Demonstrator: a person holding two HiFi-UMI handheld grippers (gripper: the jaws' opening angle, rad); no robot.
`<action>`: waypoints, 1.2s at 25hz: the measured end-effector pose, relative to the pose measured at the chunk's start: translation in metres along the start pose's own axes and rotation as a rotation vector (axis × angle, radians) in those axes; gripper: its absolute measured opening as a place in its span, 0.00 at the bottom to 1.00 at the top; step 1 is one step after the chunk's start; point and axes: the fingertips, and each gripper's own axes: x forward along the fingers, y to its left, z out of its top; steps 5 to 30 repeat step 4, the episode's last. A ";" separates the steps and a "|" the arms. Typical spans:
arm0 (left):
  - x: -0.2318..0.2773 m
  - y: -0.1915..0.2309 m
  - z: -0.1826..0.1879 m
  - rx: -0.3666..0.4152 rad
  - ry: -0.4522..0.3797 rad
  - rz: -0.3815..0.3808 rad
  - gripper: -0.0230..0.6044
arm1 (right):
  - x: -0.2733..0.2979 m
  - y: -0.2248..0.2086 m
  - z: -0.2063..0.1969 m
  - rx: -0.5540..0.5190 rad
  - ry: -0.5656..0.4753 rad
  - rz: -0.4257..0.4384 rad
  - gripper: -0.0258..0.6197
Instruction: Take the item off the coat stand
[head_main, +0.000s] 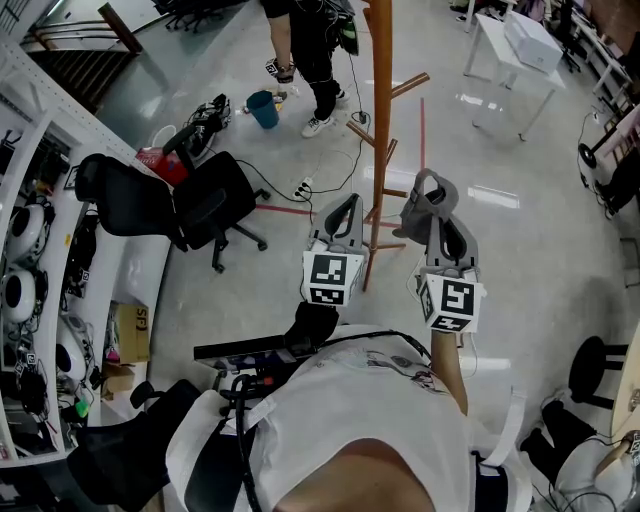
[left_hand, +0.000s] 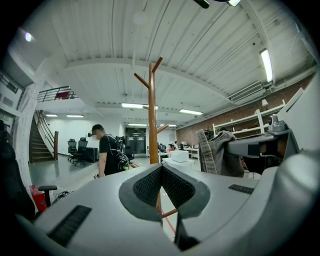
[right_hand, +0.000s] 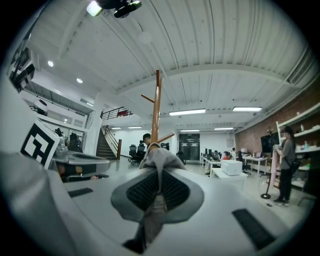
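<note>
Grey garment (head_main: 426, 196) pinched in the right gripper (head_main: 438, 216), just right of the coat stand (head_main: 382, 110).
A black office chair (head_main: 205, 205) stands at the left. Near the stand's foot, the left gripper (head_main: 347, 203) has its jaws closed together on nothing. The right gripper's jaws are clamped on a fold of the garment, which bunches beside the lower pegs, clear of the pole in the left gripper view. A white table (head_main: 505, 50) stands far right.
</note>
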 end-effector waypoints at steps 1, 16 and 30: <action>0.001 0.001 0.001 -0.001 -0.004 0.002 0.04 | 0.001 0.000 0.001 -0.001 -0.002 0.001 0.07; 0.004 0.005 0.005 0.005 -0.013 0.007 0.04 | 0.005 -0.001 0.004 -0.005 -0.011 0.003 0.07; 0.004 0.005 0.005 0.005 -0.013 0.007 0.04 | 0.005 -0.001 0.004 -0.005 -0.011 0.003 0.07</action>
